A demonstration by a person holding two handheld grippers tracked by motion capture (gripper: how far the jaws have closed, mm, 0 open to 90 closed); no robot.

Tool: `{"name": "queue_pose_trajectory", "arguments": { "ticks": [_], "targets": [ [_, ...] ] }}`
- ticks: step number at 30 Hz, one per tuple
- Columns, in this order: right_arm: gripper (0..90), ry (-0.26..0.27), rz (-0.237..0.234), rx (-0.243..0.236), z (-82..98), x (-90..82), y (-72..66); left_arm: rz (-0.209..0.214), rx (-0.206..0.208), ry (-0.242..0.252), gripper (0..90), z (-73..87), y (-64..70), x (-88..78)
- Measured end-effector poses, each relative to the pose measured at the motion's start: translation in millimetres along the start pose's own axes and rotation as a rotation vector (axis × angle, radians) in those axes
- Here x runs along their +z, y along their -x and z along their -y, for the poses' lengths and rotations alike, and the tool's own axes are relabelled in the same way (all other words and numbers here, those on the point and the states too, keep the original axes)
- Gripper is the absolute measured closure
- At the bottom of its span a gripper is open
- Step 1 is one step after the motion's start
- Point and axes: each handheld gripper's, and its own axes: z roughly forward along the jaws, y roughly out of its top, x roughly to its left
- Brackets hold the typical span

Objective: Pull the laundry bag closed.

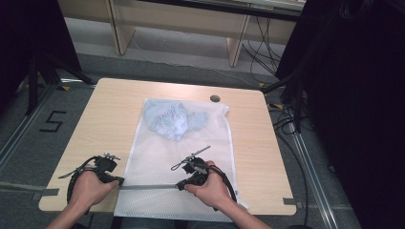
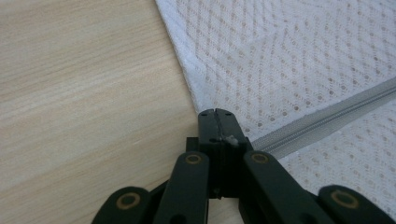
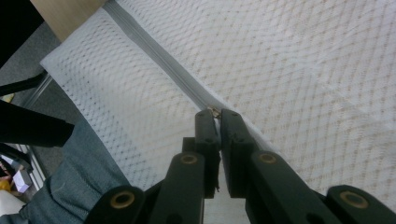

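Mesh laundry bag (image 1: 184,157) lies along the table's (image 1: 110,119) near edge, clothes (image 1: 172,119) bunched inside toward its far end. Left gripper (image 2: 215,114) is clamped tight on the zipper's (image 2: 322,121) end at the bag's edge. Right gripper (image 3: 216,113) pinches the zipper pull (image 3: 214,111), jaws closed.

White mesh cloth bag (image 1: 181,157) w/ grey zip (image 2: 322,122); matt light-wood table (image 1: 105,124); matt black plastic grippers.

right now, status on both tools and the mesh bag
Left tool shut on zipper end at bag edge. Right tool shut on zipper pull. White mesh laundry bag flat, clothes inside. Nothing in the way.
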Motion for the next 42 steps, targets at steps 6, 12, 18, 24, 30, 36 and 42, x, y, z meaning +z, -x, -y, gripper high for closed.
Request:
{"name": "queue_pose_trajectory", "arguments": {
  "ticks": [6,12,18,24,30,36,42],
  "targets": [
    [87.1,0.001,0.007,-0.003,1.0,-1.7,2.4,-0.001,0.0,0.0,89.9,0.0,0.0,0.0],
    [87.1,-0.002,0.026,-0.003,2.7,-4.6,5.3,-0.002,0.001,0.0,89.9,0.0,0.1,0.0],
    [87.1,-0.009,0.014,0.035,4.1,-6.6,5.1,-0.005,0.003,-0.002,89.9,0.0,0.4,-0.2],
    [87.1,0.002,0.012,0.028,6.5,-8.7,9.0,-0.004,0.001,0.002,90.0,0.2,0.4,0.1],
    [87.1,0.007,0.021,0.03,6.7,-10.5,11.0,-0.004,0.001,-0.001,89.9,0.1,0.3,-0.1],
    [87.1,0.007,0.009,0.034,8.1,-11.3,12.8,-0.003,0.0,0.002,89.9,0.2,0.3,0.0],
    [87.1,0.006,0.016,0.036,9.6,-13.8,15.8,-0.002,0.001,0.002,89.9,0.1,0.2,0.1]
  ]
}}
